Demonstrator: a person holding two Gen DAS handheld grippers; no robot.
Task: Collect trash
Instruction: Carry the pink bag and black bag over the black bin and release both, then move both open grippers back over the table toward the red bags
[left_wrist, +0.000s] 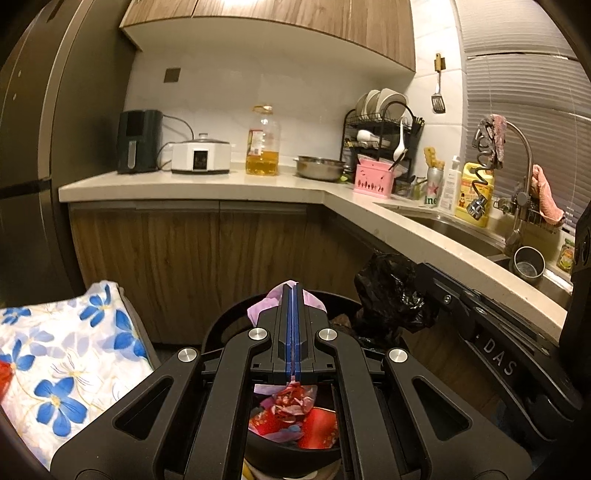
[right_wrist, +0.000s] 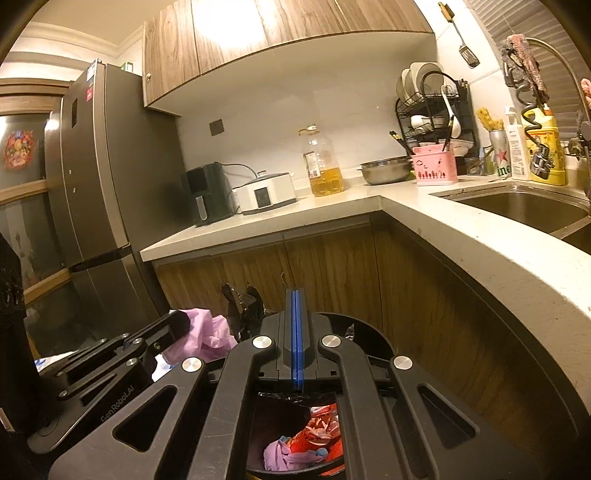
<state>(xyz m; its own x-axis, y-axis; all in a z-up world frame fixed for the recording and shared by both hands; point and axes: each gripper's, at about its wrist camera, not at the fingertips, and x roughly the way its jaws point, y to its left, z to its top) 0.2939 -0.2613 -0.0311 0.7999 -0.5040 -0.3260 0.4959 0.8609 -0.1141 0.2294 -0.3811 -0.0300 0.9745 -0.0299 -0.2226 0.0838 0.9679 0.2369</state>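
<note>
While the left gripper (left_wrist: 294, 295) fingers clamp the pink bag (left_wrist: 264, 306) and the right gripper (right_wrist: 296, 306) fingers clamp the black liner (left_wrist: 391, 295), the bin (left_wrist: 229, 325) of trash sits directly below both.

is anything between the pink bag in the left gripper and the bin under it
Nothing visible. The left gripper is shut on the pink bag right above the open bin, which holds red and pink trash. The black bag, lifted by the right gripper, stands off to the side.
</note>
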